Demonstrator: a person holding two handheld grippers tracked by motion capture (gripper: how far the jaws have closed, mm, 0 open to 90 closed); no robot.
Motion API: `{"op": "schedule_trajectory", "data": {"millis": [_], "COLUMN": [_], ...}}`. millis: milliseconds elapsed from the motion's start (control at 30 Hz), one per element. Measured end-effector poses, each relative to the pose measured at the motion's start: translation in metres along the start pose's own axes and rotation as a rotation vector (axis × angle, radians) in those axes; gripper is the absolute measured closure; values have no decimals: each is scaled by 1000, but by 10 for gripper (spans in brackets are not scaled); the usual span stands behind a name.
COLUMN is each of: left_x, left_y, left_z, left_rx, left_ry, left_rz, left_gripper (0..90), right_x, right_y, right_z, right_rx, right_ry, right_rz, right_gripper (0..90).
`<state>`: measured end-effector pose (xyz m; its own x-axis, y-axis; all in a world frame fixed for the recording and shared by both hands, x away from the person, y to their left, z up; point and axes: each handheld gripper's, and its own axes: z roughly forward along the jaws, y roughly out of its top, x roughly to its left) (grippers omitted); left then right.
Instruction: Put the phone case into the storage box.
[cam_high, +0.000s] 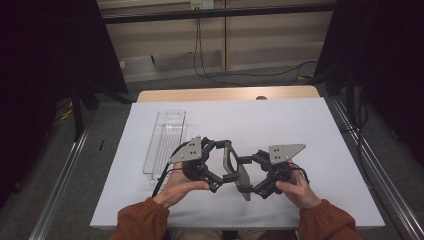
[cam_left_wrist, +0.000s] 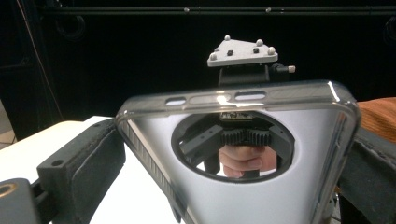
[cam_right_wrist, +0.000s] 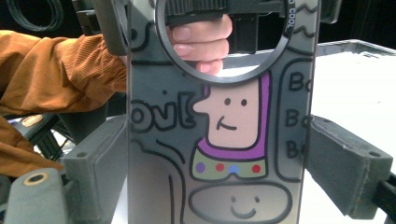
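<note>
Both grippers meet over the middle of the white table (cam_high: 300, 120), and between them stands a phone case (cam_high: 235, 167), held up on edge. The left gripper (cam_high: 218, 170) has its jaws closed on the case's two sides; the right gripper (cam_high: 249, 174) pinches it the same way from the other face. It's grey and see-through at the rim, with a big round hole and a cartoon figure in purple drawn on its back (cam_right_wrist: 229, 126). A clear plastic tray (cam_high: 165, 140) lies off to the left.

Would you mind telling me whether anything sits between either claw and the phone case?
Nothing visible does. The phone case already sits between the jaws of the left claw and the right claw, held off the white table. The clear plastic tray lies apart, off to the left.
</note>
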<state>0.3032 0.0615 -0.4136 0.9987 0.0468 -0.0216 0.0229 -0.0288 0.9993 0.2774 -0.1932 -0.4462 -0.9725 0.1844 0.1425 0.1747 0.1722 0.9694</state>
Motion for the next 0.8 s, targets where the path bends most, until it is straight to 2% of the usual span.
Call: {"op": "schedule_trajectory", "data": {"millis": [67, 200, 333, 533, 600, 800], "left_x": [0, 0, -2, -2, -1, 0], "left_y": [0, -1, -1, -1, -1, 0], "left_z": [0, 2, 3, 2, 2, 1], "left_rx": [-9, -14, -8, 0, -4, -1], "left_ry": [8, -14, -19, -19, -10, -3], "left_rz": [6, -5, 6, -7, -18, -13], "left_gripper": [29, 42, 67, 83, 87, 97], "right_x": [0, 0, 0, 0, 0, 0], "right_y": [0, 0, 0, -1, -1, 1], "right_z": [0, 0, 1, 4, 3, 2], "right_rx": [-3, 3, 7, 25, 25, 28], "right_ry": [1, 9, 9, 13, -1, -23], "right_rz": [4, 2, -3, -11, -7, -21], "right_gripper": [120, 120, 120, 120, 119, 118]}}
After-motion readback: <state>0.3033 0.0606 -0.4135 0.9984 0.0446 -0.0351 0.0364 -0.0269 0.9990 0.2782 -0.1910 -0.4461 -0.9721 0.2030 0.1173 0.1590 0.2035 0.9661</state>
